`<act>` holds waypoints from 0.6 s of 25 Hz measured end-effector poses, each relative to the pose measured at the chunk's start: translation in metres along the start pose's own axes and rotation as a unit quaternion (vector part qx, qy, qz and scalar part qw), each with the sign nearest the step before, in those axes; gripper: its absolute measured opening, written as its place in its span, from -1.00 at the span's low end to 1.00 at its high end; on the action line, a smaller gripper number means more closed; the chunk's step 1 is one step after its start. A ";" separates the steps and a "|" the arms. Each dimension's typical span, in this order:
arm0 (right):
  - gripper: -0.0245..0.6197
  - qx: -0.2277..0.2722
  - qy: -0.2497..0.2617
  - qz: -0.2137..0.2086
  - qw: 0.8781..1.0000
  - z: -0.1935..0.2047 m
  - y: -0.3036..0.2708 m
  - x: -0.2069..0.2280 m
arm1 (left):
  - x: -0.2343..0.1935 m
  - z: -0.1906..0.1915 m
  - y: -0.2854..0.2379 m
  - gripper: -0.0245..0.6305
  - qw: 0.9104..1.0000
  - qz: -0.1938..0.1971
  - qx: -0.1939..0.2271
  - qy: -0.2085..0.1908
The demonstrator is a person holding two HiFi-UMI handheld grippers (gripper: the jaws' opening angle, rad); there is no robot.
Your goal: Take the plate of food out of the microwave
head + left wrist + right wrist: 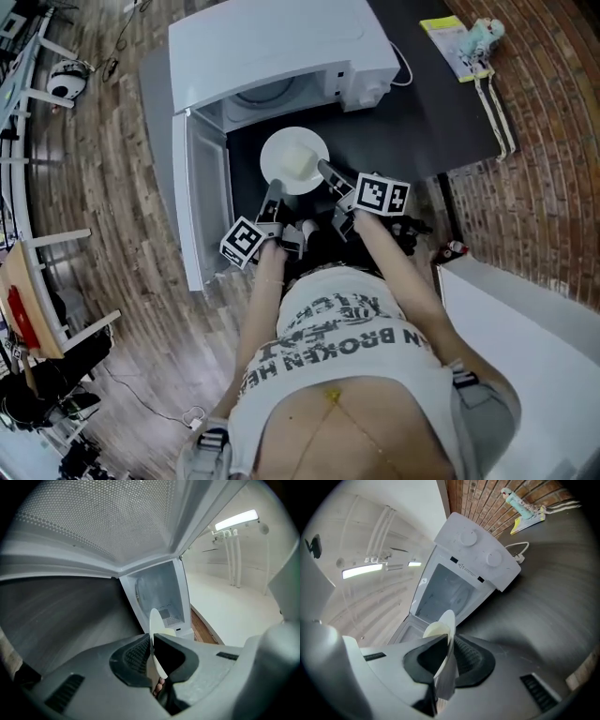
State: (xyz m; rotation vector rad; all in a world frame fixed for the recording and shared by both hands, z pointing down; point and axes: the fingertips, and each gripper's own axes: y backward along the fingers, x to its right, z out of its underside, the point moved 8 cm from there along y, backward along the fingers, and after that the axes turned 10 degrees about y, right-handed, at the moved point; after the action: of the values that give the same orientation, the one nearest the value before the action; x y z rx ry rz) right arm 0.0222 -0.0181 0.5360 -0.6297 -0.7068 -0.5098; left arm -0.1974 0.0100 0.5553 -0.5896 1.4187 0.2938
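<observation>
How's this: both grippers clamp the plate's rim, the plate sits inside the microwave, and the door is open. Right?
Not quite. The plate is outside the microwave, held over the dark table before the open cavity, as the head view shows. The left gripper and right gripper do clamp its rim, and the door is open.

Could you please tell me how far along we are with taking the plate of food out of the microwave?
Done: the microwave door stands open, and the plate with its pale food is already outside the cavity, over the dark table.
In hand: the left gripper and right gripper each clamp the plate's rim.
Left: probably setting it down; I cannot tell whether it rests on the table.
</observation>
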 end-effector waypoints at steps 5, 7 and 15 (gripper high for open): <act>-0.79 0.015 -0.011 0.017 1.000 0.015 0.020 0.002 | -0.005 0.013 0.007 -0.85 1.000 0.002 -0.022 -0.004; -0.79 0.020 -0.013 0.019 1.000 0.016 0.024 0.002 | -0.004 0.016 0.008 -0.85 1.000 0.005 -0.027 -0.006; -0.79 0.019 -0.013 0.002 1.000 0.000 0.034 0.013 | 0.007 0.030 -0.003 -0.85 1.000 0.008 -0.012 -0.010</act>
State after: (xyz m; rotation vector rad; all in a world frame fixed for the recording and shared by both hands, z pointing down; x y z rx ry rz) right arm 0.0516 0.0029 0.5343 -0.6024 -0.7380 -0.4831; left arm -0.1691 0.0227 0.5503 -0.5934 1.4021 0.3298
